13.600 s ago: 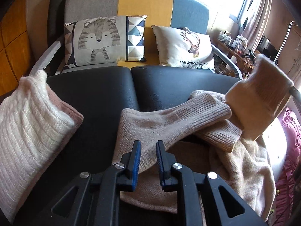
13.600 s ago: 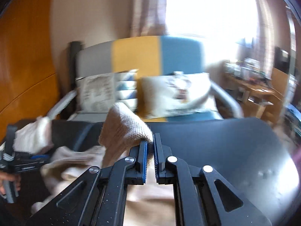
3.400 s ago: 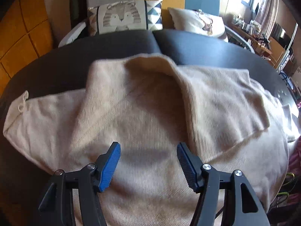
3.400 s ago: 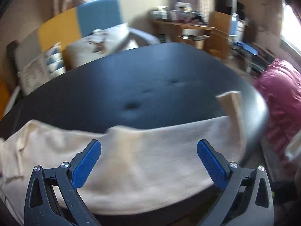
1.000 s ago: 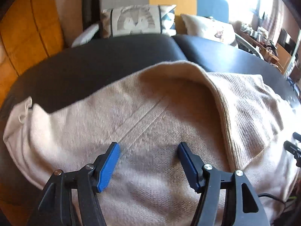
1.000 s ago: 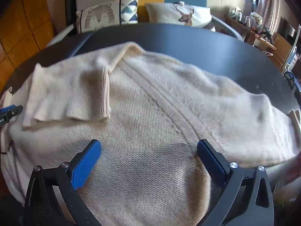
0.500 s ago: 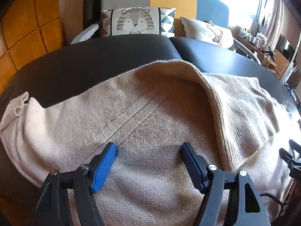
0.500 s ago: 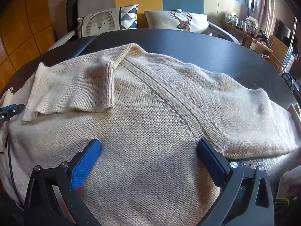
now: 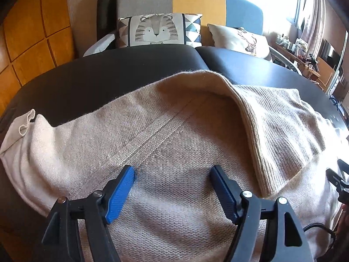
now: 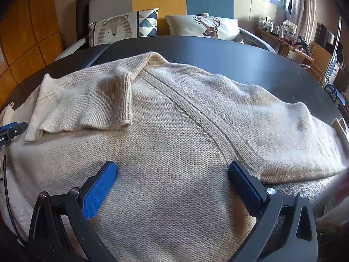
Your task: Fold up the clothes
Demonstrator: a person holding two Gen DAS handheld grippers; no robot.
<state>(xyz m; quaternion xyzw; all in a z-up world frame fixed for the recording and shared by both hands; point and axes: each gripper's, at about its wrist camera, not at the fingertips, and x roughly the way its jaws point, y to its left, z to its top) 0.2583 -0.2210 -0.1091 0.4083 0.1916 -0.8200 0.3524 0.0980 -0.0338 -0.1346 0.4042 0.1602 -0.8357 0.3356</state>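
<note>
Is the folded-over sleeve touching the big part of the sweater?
Touching. In the right wrist view the sleeve lies flat on the sweater body, its ribbed cuff edge resting on the knit.

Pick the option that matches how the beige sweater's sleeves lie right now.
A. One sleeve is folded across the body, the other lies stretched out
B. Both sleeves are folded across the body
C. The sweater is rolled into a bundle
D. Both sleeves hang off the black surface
A: on the beige sweater, the folded sleeve lies over the body, while the other sleeve stretches outward on the black surface.

sweater (image 10: 174, 135): beige knit | surface (image 10: 240, 56): black | cushion (image 9: 157, 30): tiger print
</note>
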